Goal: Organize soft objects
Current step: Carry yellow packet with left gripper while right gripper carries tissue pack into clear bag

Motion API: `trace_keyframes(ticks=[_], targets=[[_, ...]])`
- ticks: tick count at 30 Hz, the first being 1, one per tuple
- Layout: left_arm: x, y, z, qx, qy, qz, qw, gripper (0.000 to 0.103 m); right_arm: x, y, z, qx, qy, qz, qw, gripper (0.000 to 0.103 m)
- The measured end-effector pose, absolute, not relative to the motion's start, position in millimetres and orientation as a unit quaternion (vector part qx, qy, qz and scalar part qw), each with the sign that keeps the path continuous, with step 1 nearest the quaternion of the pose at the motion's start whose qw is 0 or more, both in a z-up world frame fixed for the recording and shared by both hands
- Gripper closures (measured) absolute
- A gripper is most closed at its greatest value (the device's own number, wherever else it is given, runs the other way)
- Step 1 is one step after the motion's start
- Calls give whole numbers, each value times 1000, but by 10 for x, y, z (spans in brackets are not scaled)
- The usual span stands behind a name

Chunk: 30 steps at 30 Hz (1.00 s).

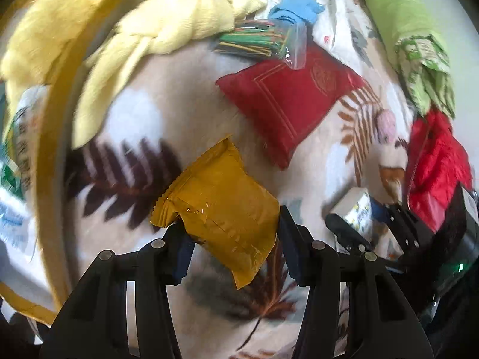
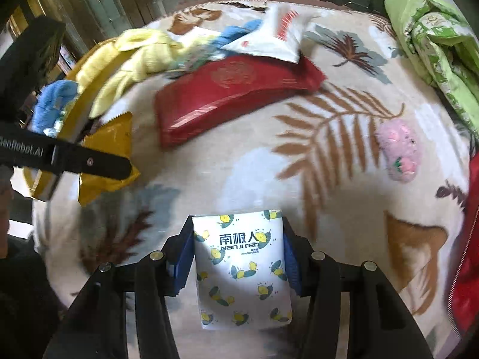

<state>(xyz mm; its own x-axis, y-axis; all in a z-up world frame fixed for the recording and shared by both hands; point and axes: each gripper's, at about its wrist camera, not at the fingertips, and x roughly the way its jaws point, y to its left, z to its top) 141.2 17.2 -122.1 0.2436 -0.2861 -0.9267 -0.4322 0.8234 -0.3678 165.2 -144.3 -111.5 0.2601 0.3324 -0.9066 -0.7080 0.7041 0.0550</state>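
My left gripper (image 1: 230, 224) is shut on a mustard-yellow foil packet (image 1: 221, 197), held above the leaf-print blanket (image 1: 143, 125). In the right wrist view the same packet (image 2: 110, 137) shows at the left, behind one black finger of the left gripper. My right gripper (image 2: 238, 224) is shut on a white tissue pack (image 2: 242, 269) printed with lemons, its blue pads pressing both sides. The left wrist view shows that pack (image 1: 357, 209) at the lower right. A flat red pouch (image 2: 227, 92) lies on the blanket beyond both grippers.
A yellow basket rim (image 1: 51, 149) curves along the left, with a pale yellow cloth (image 1: 119, 24) draped over it. Near it lie a bag of coloured sticks (image 1: 257, 40), a blue cloth (image 1: 296, 6) and a white pack (image 2: 275, 36). Green bedding (image 2: 434, 45), a pink plush (image 2: 398, 152) and a red garment (image 1: 437, 164) lie on the right.
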Motion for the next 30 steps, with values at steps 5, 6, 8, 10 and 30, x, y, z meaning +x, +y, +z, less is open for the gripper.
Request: trace_keyframes(ticks=[5,6,8,10,30], targets=[[1091,314,-1071,-274,604,37,747,52,1444,-1279,-1035,-146,504,359,772,51],[1014,365,-1048,-271,603,37,749,52,1412,-1217,-1025,-146,503,364,770,51],[897,423,-986,-255,598,45,759,52,1345,-1073,-995,-144,500,374,768,51],[802,505,-924,-244,590,53,768,52,1324,-948,-979,-148,496,380,766,51],[268,1509,-647,-231,537,108,804,52,1315,723,-589,-164,442,451,758,51]])
